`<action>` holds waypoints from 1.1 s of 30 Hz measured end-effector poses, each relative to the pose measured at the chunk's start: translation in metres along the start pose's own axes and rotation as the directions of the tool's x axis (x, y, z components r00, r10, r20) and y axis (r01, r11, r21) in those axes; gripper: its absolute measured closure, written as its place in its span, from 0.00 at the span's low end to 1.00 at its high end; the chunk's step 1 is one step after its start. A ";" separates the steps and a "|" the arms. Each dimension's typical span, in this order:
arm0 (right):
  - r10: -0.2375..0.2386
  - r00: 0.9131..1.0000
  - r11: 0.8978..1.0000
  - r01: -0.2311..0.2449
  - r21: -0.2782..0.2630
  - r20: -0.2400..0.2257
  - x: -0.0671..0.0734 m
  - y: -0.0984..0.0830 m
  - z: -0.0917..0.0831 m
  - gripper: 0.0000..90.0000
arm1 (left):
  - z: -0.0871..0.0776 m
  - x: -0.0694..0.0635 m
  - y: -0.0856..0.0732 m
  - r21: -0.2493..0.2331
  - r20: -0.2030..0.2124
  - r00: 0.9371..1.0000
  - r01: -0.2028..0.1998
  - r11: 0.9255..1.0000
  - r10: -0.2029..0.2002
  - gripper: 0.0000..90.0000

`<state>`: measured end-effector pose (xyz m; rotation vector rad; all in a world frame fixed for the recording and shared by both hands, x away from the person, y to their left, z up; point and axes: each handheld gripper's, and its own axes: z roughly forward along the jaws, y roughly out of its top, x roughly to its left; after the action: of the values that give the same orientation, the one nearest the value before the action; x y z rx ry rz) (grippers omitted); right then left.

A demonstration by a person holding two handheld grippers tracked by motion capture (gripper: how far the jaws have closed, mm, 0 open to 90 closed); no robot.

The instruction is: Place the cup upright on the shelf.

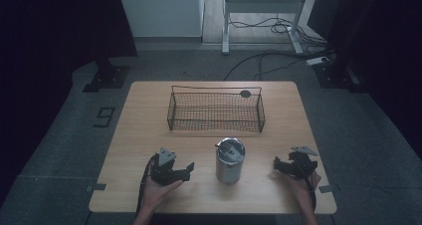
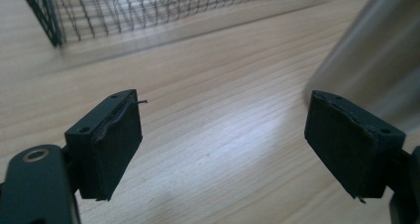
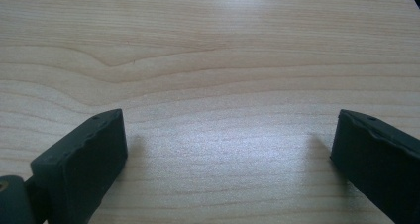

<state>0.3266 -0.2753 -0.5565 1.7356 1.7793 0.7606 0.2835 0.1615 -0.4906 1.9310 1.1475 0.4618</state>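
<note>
2 grippers are flanking a metal canister near the table's front edge.
The left gripper (image 1: 188,169) and right gripper (image 1: 276,164) are both resting with jaws wide apart, gripping nothing, by the front edge of the table (image 1: 149,100). Between them the canister (image 1: 230,161) is standing upright, untouched, a brushed silver cylinder with a lidded top. Beyond it, a dark wire basket (image 1: 216,89) is sitting toward the far edge, bare wood showing through its mesh.

A metal can (image 1: 230,161) stands upright on the tabletop (image 1: 149,115) between the two grippers, blocking the straight path across. A wire basket (image 1: 216,111) bars the far middle. Bare wood lies either side.
</note>
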 end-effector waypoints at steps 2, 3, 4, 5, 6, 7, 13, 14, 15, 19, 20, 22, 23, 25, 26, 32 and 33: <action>0.000 1.000 1.000 0.000 0.000 0.000 0.000 0.000 0.000 0.01 | -0.007 -0.004 0.004 -0.023 0.027 1.000 -0.006 1.000 0.006 0.14; 0.000 1.000 1.000 0.000 0.000 0.000 0.000 0.000 0.000 0.01 | -0.009 -0.006 0.007 -0.030 0.044 0.999 -0.014 0.999 0.015 0.12; 0.000 1.000 1.000 0.000 0.000 0.000 0.000 0.000 0.000 0.01 | -0.011 -0.009 0.009 -0.037 0.058 0.998 -0.020 0.999 0.022 0.10; 0.000 1.000 1.000 0.000 0.000 0.000 0.000 0.000 0.000 0.01 | -0.013 -0.012 0.011 -0.044 0.074 0.997 -0.028 0.999 0.031 0.10; 0.001 1.000 1.000 -0.001 0.000 0.000 0.000 0.000 0.000 0.01 | -0.015 -0.015 0.013 -0.049 0.087 0.995 -0.039 0.998 0.043 0.09; 0.001 1.000 1.000 -0.001 -0.001 0.001 0.000 0.000 0.000 0.01 | -0.016 -0.018 0.015 -0.058 0.097 0.994 -0.049 0.997 0.054 0.08; 0.007 1.000 1.000 -0.007 -0.003 0.007 0.000 0.000 0.000 0.01 | -0.014 -0.032 0.023 -0.065 0.156 0.984 -0.075 0.995 0.084 0.04; 0.008 1.000 1.000 -0.008 -0.002 0.008 0.000 0.000 0.000 0.01 | -0.013 -0.036 0.025 -0.066 0.172 0.980 -0.088 0.994 0.098 0.04; 0.010 1.000 1.000 -0.010 -0.003 0.011 0.000 0.000 0.000 0.01 | -0.012 -0.042 0.027 -0.074 0.185 0.976 -0.102 0.992 0.114 0.03; 0.014 1.000 1.000 -0.014 -0.002 0.015 -0.001 0.000 0.000 0.01 | -0.007 -0.054 0.030 -0.076 0.216 0.964 -0.140 0.987 0.153 0.01; 0.014 1.000 1.000 -0.014 -0.003 0.016 -0.001 0.000 0.000 0.01 | -0.005 -0.056 0.030 -0.072 0.222 0.962 -0.144 0.987 0.157 0.01; 0.015 1.000 1.000 -0.015 -0.002 0.016 -0.001 0.000 0.000 0.01 | -0.001 -0.060 0.032 -0.063 0.227 0.961 -0.147 0.987 0.158 0.01; 0.015 1.000 1.000 -0.015 -0.002 0.016 -0.001 0.000 0.000 0.01 | 0.001 -0.061 0.033 -0.059 0.228 0.961 -0.144 0.988 0.154 0.01; 0.015 1.000 1.000 -0.015 -0.002 0.016 -0.001 0.000 0.000 0.01 | 0.006 -0.063 0.034 -0.052 0.239 0.961 -0.132 0.990 0.141 0.01; 0.015 1.000 1.000 -0.015 -0.002 0.016 -0.001 0.000 0.000 0.01 | 0.009 -0.064 0.035 -0.049 0.245 0.960 -0.128 0.991 0.136 0.01; 0.019 1.000 1.000 -0.019 -0.002 0.017 -0.001 0.000 0.000 0.01 | 0.021 -0.073 0.041 -0.054 0.252 0.959 -0.118 0.992 0.128 0.01; 0.019 1.000 1.000 -0.019 -0.002 0.017 -0.001 0.000 0.000 0.01 | 0.023 -0.074 0.041 -0.051 0.258 0.957 -0.124 0.991 0.133 0.00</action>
<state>0.3263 -0.2760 -0.5564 1.7549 1.7529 0.7523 0.2825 0.0776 -0.4642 1.9760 0.8436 0.2819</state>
